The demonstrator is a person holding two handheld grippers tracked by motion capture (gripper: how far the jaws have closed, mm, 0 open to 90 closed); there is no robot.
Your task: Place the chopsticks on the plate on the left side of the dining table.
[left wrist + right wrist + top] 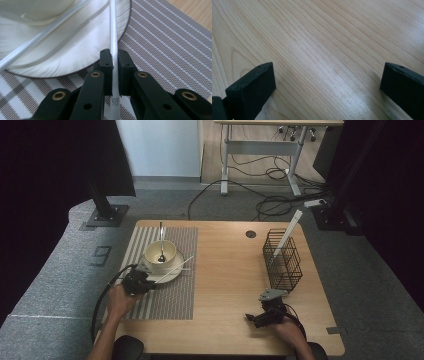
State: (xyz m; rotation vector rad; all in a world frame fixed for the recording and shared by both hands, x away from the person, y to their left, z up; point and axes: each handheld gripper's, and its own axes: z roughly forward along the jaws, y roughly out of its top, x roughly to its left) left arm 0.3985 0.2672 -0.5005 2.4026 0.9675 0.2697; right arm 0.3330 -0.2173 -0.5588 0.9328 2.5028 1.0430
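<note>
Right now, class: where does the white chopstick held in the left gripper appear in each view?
High view: the held chopstick lies left of centre, slanting over the plate.
Left gripper view: centre, upright, clamped between the jaws.
Right gripper view: not in it.
Shared landmark: the white plate.

Placemat [165, 290] on tabletop [225, 285] left; plate [172, 274] on it, bowl [160, 252] on plate, spoon [161, 245] in bowl. Wire basket [283, 261] right.

Dim, dark-edged high view; glare whitens the plate [75, 50].
</note>
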